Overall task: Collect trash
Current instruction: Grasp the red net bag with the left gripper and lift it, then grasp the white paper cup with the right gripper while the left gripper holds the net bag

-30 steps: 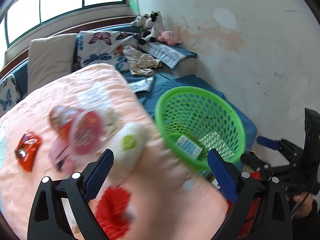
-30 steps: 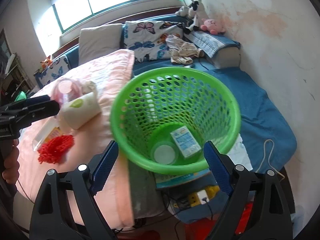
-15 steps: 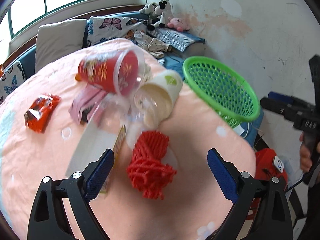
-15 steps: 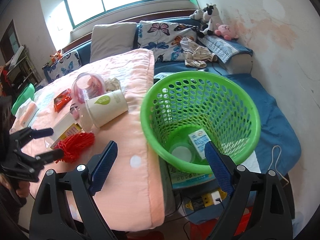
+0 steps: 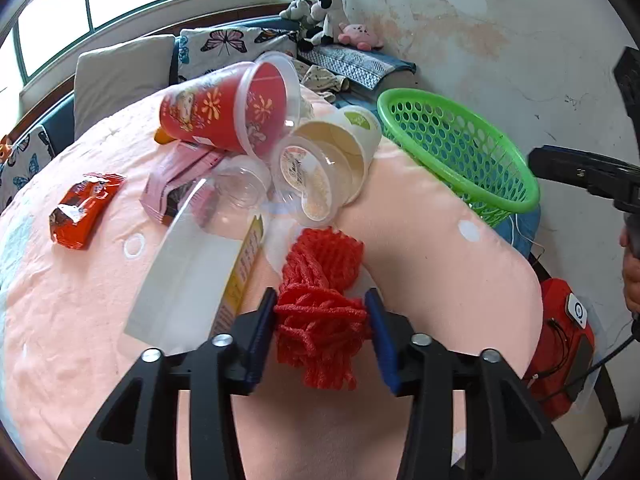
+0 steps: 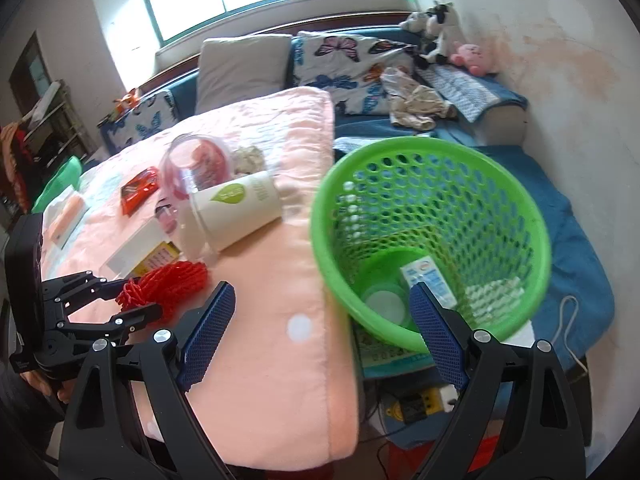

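Observation:
A red foam net [image 5: 320, 312] lies on the pink blanket [image 5: 440, 248]. My left gripper [image 5: 321, 328] is shut on the red foam net, its blue pads pressing both sides; it also shows in the right wrist view [image 6: 132, 300]. Behind it lie a red cup [image 5: 224, 112], a cream paper cup [image 5: 340, 160], clear lids [image 5: 240, 188], a white box [image 5: 188, 280] and a red wrapper [image 5: 80, 208]. The green basket [image 6: 432, 160] stands beside the bed and holds a small carton [image 6: 428, 280] and a lid [image 6: 384, 304]. My right gripper [image 6: 320, 332] is open and empty, near the basket's rim.
Pillows [image 6: 240, 64], butterfly cushions [image 6: 352, 60] and stuffed toys [image 6: 436, 28] line the back. A white wall [image 5: 520, 40] stands to the right. A blue mat [image 6: 568, 240] lies under the basket. A red object [image 5: 568, 344] sits on the floor by the bed edge.
My left gripper has moved down to the red foam net and closed on it. The right gripper has drifted left, so the basket sits further right in its view.

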{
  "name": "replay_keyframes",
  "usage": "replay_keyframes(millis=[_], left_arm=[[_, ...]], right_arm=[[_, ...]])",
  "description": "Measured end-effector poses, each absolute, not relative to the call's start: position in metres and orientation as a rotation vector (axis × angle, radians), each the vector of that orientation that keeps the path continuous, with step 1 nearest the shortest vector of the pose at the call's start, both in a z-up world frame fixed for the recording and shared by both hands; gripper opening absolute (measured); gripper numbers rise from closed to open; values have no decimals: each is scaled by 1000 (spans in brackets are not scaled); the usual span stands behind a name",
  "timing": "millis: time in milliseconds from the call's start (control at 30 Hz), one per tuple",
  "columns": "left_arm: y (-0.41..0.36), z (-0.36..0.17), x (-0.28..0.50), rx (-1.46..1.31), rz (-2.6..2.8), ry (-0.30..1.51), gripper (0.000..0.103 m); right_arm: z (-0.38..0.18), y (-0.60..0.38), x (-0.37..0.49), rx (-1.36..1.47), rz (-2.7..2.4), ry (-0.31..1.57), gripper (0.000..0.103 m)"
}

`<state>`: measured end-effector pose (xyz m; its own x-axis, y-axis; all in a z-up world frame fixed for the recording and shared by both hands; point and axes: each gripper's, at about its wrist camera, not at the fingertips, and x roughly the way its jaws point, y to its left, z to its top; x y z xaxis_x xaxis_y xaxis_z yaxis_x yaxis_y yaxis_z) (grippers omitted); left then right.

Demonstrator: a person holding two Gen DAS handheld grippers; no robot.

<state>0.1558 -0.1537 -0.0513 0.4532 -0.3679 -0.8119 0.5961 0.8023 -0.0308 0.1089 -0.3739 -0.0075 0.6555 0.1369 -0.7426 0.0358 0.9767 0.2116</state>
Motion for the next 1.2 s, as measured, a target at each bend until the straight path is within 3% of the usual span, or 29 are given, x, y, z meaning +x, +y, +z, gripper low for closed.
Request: replay_keyframes(millis=[167, 667, 1200], left_arm=[[-141, -37, 149, 252, -613, 891, 34], [-89, 7, 151, 111, -587, 820, 33], [-76, -3, 170, 61, -558, 856, 33]], right_arm=[[-11, -361, 125, 201, 155, 863, 92], [-32, -329, 190, 104, 361, 885, 97], [-48, -333, 234, 108, 518, 894, 98]])
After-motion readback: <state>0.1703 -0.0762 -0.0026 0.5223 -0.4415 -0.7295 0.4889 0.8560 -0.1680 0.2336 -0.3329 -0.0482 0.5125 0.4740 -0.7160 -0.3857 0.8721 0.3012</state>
